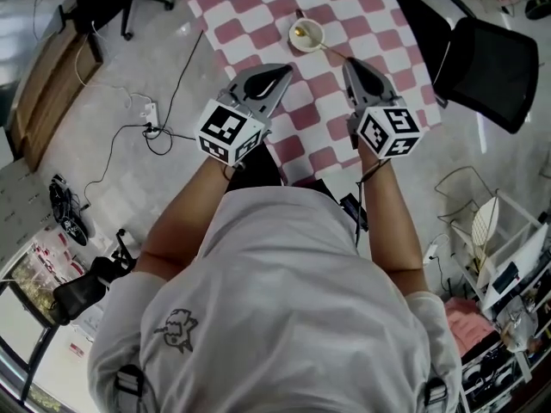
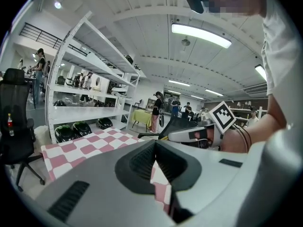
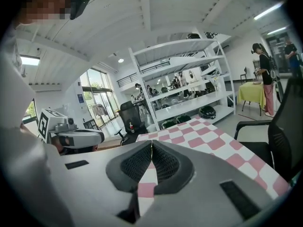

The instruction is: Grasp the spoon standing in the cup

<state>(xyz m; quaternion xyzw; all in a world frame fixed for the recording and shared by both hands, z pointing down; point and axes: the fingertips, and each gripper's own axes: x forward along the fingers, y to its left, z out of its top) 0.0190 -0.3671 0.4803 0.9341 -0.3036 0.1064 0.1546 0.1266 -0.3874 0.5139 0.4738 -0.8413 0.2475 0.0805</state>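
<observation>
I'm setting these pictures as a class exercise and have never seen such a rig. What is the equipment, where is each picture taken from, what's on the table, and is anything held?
There is no robot here. A person holds two tools, the left hand-held gripper and the right hand-held gripper, each with a marker cube. The head view comes from a camera on the person's head looking steeply down. The other two views come from cameras riding on each gripper, looking along its jaws. On the red-and-white checked tablecloth stands a small cup with a spoon leaning out of it. A black chair stands beside the table. Both pairs of jaws are closed with nothing between them, so nothing is held.
</observation>
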